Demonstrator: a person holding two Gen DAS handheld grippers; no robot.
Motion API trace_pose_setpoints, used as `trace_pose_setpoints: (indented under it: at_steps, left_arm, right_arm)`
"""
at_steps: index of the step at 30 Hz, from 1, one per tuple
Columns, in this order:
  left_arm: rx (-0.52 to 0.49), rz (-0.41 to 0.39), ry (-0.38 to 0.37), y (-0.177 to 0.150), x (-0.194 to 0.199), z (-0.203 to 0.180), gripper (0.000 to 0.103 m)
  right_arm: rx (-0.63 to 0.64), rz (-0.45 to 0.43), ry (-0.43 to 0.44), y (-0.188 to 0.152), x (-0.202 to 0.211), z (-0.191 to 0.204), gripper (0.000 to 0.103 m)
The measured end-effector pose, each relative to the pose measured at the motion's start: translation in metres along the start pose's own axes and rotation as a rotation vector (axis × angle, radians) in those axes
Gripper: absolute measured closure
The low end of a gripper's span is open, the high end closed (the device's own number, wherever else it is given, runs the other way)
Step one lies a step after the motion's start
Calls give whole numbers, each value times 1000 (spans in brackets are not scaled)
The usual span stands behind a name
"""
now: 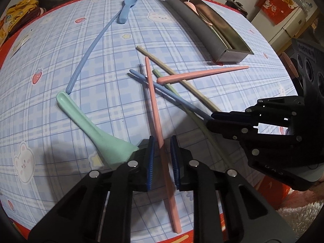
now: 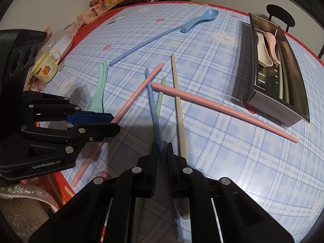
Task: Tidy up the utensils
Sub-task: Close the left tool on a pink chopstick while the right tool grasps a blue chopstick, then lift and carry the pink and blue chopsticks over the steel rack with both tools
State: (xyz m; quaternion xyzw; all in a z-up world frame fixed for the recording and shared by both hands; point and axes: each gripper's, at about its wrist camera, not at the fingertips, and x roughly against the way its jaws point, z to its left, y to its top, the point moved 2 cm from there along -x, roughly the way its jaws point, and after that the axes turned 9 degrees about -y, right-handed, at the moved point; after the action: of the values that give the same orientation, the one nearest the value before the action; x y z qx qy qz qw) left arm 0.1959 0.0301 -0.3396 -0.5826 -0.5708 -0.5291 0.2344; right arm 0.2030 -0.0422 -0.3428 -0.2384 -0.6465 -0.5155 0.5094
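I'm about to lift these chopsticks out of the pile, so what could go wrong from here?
1. The blue chopstick in the right gripper crosses the pink chopstick and lies by the green chopstick; lifting may drag them.
2. The left gripper only straddles that pink chopstick, so it could slip.
3. The grippers are close and might collide.

Black chair (image 2: 280,15) behind plaid-clothed table (image 2: 253,162)

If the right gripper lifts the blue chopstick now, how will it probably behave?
The blue chopstick looks thin and straight, so it is probably stiff and light. The right gripper pinches it far from its middle, so the long free end may droop or swivel. It lies across the green chopstick, which might shift a little.
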Motion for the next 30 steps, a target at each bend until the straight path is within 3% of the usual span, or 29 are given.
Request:
trace_pose_setpoints:
  at_steps: [9, 11, 18, 30]
  left_arm:
    - [34, -15, 4, 0, -2, 1, 86]
    - [45, -22, 14, -2, -1, 4, 92]
    - [63, -27, -15, -4, 3, 8, 93]
    - [203, -81, -131, -14, 26, 20, 93]
  right_arm:
    - [-14, 4, 10, -1, 1, -2, 93]
    - [-7, 1, 1, 0, 1, -1, 95]
    - [-11, 5, -1, 0, 1, -2, 97]
    - [-128, -14, 62, -2, 16, -11, 97]
